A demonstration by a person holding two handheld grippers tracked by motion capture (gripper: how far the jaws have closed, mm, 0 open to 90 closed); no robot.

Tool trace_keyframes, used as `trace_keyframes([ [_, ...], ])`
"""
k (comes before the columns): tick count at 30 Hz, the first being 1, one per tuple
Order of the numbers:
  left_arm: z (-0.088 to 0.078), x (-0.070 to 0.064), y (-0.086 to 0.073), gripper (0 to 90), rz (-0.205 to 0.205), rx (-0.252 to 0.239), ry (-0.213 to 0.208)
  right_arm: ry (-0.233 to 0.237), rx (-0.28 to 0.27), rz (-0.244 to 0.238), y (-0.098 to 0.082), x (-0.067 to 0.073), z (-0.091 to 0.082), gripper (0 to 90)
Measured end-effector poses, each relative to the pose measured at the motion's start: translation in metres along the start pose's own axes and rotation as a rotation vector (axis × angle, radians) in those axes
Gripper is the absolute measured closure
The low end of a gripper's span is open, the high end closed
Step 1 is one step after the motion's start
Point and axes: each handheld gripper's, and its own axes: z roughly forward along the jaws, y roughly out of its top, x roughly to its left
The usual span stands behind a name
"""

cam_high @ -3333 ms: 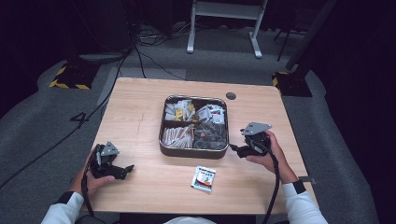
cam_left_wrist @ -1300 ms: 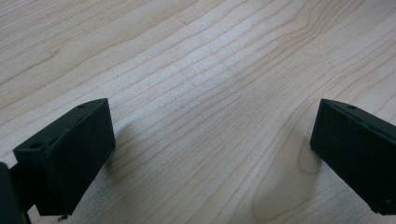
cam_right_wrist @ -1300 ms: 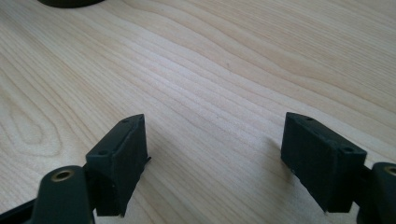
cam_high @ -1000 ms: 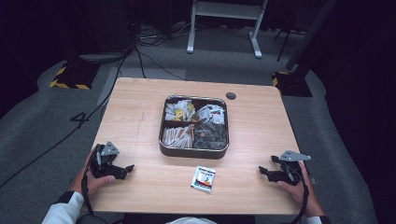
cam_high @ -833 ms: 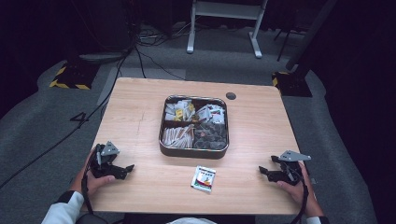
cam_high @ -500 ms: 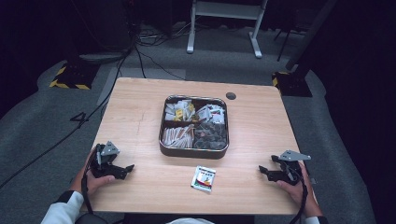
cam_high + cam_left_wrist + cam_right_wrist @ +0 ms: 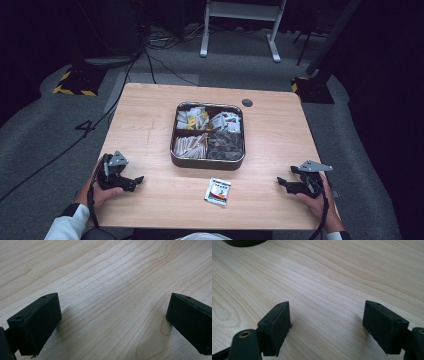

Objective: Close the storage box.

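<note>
The small packet (image 7: pixel 218 191) lies flat on the wooden surface (image 7: pixel 270 140), near the near edge and about midway along it, just in front of the tin (image 7: pixel 208 162) and apart from it. It is a flat, rectangular sachet, white with a dark band and a printed picture; its long axis runs roughly from near edge to far edge, tilted a little to the right at its far end. Nothing touches it.

The right gripper (image 7: pixel 283 183) rests near the near right corner, held in a hand (image 7: pixel 316 196) whose forearm comes in from the near edge. Its black fingers (image 7: pixel 275 327) point left toward the packet, well apart from it, and stand wide with only bare wood between them. A grey three-cornered plate sits on top.

The left gripper (image 7: pixel 135 181) rests near the near left corner in the other hand (image 7: pixel 100 190), sleeve white at the wrist. Its fingers (image 7: pixel 37 320) point right along the near edge, also spread wide over bare wood, low and close to the surface.

The tin is a dark metal box with rounded corners, in the middle of the surface, split into four compartments packed with paper sachets. The surface is pale wood with wavy grain. A small round dark disc (image 7: pixel 247 102) sits near the far edge.
</note>
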Motion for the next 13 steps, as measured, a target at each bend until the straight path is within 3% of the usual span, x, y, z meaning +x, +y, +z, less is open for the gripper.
trace_keyframes([
  [13, 0.0003, -0.0001, 0.0002, 0.2, -0.003, -0.001, 0.001, 0.001, 0.001, 0.000, 0.0001, -0.0002, 0.0001, 22.6],
])
